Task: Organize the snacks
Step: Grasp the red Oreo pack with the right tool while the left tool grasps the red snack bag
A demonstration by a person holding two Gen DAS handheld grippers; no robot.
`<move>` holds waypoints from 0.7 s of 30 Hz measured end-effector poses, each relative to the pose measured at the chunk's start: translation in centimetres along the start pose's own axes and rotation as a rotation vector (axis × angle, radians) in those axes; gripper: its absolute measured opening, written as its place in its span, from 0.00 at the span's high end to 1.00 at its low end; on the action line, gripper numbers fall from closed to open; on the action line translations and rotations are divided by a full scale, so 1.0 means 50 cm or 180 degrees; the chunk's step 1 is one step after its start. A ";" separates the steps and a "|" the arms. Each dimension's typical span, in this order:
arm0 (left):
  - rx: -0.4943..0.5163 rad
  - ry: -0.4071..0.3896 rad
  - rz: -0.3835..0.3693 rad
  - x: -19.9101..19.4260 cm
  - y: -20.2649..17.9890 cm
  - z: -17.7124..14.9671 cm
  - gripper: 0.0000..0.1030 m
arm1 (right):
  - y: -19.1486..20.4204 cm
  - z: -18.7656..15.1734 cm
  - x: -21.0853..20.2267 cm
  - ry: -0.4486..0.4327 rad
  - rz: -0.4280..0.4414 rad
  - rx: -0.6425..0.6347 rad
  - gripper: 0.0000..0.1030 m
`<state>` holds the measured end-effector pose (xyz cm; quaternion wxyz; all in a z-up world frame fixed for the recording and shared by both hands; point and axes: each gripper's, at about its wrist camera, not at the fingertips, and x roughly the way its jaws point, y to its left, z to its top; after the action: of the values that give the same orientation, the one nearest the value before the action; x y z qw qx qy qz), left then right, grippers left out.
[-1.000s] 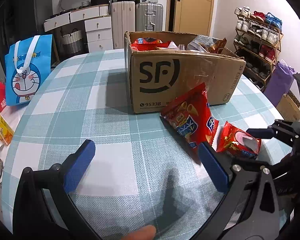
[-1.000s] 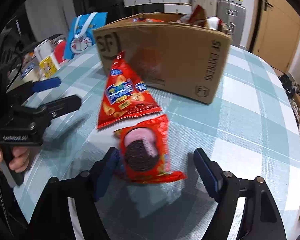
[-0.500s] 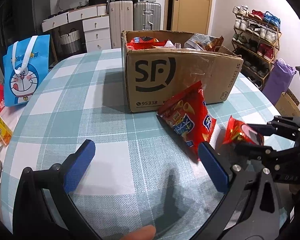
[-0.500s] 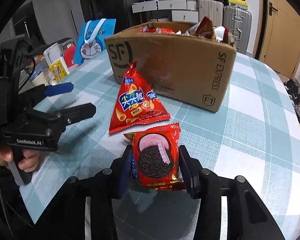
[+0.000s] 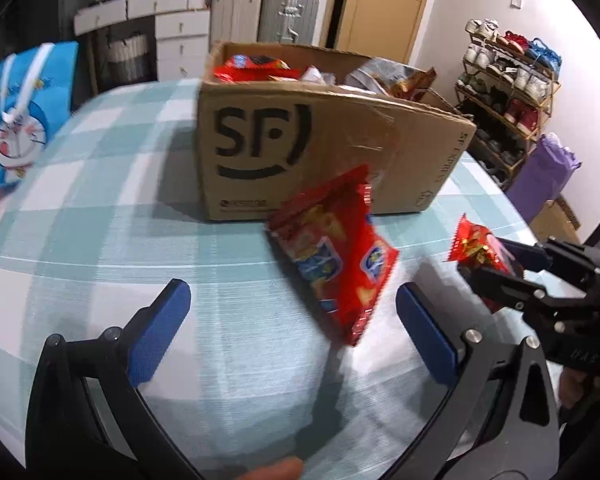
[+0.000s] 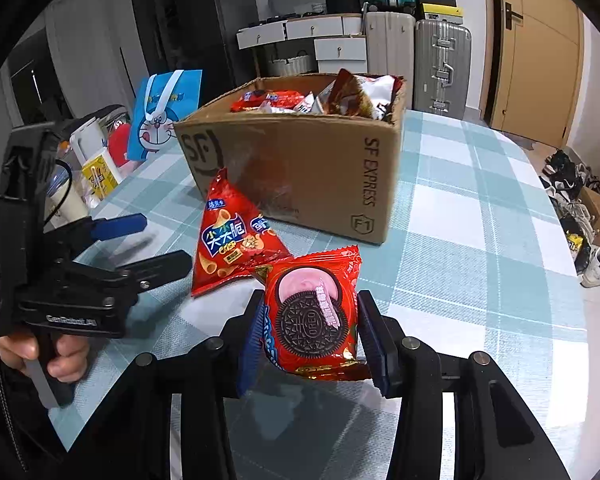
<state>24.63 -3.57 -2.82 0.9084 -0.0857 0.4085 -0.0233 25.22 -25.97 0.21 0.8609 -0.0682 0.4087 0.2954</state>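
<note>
The red Oreo cookie packet (image 6: pixel 314 316) is clamped between the right gripper's (image 6: pixel 312 334) blue pads, above the teal checked tablecloth (image 6: pixel 476 240) — beside a red triangular crisp bag (image 6: pixel 230 240) near the brown cardboard box (image 6: pixel 312 168). The left gripper (image 5: pixel 292 322) hangs spread apart, empty.

The box (image 6: pixel 300 168) is matt brown cardboard with creased, scuffed walls. The cookie packet (image 6: pixel 314 316) and the chip bag (image 6: pixel 232 240) are glossy red plastic film with crimped edges. The tablecloth (image 6: pixel 480 240) is matt woven checked cloth; the gripper pads (image 5: pixel 158 336) are blue textured rubber on matt black plastic arms.
</note>
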 end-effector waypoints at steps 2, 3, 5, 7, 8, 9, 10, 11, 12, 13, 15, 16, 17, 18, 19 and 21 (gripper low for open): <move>-0.0021 0.0021 -0.0066 0.010 -0.008 0.007 0.03 | -0.003 0.000 -0.004 -0.0008 0.0005 0.0007 0.56; -0.0030 0.0025 -0.0093 0.016 -0.011 0.009 0.06 | -0.005 0.001 -0.006 -0.0010 0.0015 0.0014 0.56; -0.0081 0.0069 -0.0167 0.030 -0.015 0.012 0.09 | -0.011 0.001 -0.011 -0.0027 0.0042 0.0045 0.56; -0.0136 0.0109 -0.0254 0.044 -0.020 0.016 0.12 | -0.017 0.001 -0.011 -0.0024 0.0044 0.0064 0.56; -0.0164 0.0118 -0.0281 0.053 -0.021 0.020 0.13 | -0.021 0.000 -0.012 -0.0026 0.0040 0.0073 0.56; -0.0185 0.0124 -0.0300 0.058 -0.022 0.024 0.14 | -0.023 -0.001 -0.013 -0.0025 0.0042 0.0087 0.56; -0.0208 0.0130 -0.0332 0.065 -0.023 0.028 0.16 | -0.026 -0.001 -0.013 -0.0026 0.0042 0.0103 0.56; -0.0236 0.0141 -0.0374 0.074 -0.025 0.033 0.18 | -0.029 -0.002 -0.015 -0.0034 0.0036 0.0114 0.56; -0.0253 0.0152 -0.0397 0.081 -0.027 0.037 0.22 | -0.032 -0.002 -0.016 -0.0041 0.0027 0.0121 0.56; -0.0264 0.0178 -0.0387 0.088 -0.030 0.041 0.23 | -0.034 -0.001 -0.018 -0.0044 0.0023 0.0126 0.56; -0.0254 0.0191 -0.0357 0.102 -0.034 0.047 0.28 | -0.036 -0.002 -0.019 -0.0049 0.0012 0.0135 0.56; -0.0243 0.0176 -0.0348 0.104 -0.037 0.049 0.31 | -0.036 -0.002 -0.019 -0.0047 0.0006 0.0134 0.56; -0.0236 0.0184 -0.0345 0.109 -0.039 0.051 0.38 | -0.037 -0.003 -0.019 -0.0046 -0.0005 0.0132 0.56; -0.0217 0.0179 -0.0328 0.111 -0.041 0.052 0.47 | -0.037 -0.002 -0.019 -0.0046 -0.0012 0.0133 0.56; -0.0195 0.0183 -0.0321 0.116 -0.042 0.051 0.48 | -0.036 -0.002 -0.020 -0.0049 -0.0011 0.0138 0.56; -0.0164 0.0173 -0.0322 0.119 -0.047 0.052 0.59 | -0.035 -0.002 -0.021 -0.0057 -0.0008 0.0135 0.56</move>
<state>30.60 -6.22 -5.12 0.8921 -0.1289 0.4287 -0.0610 25.60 -27.90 0.72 0.8661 -0.0479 0.4071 0.2861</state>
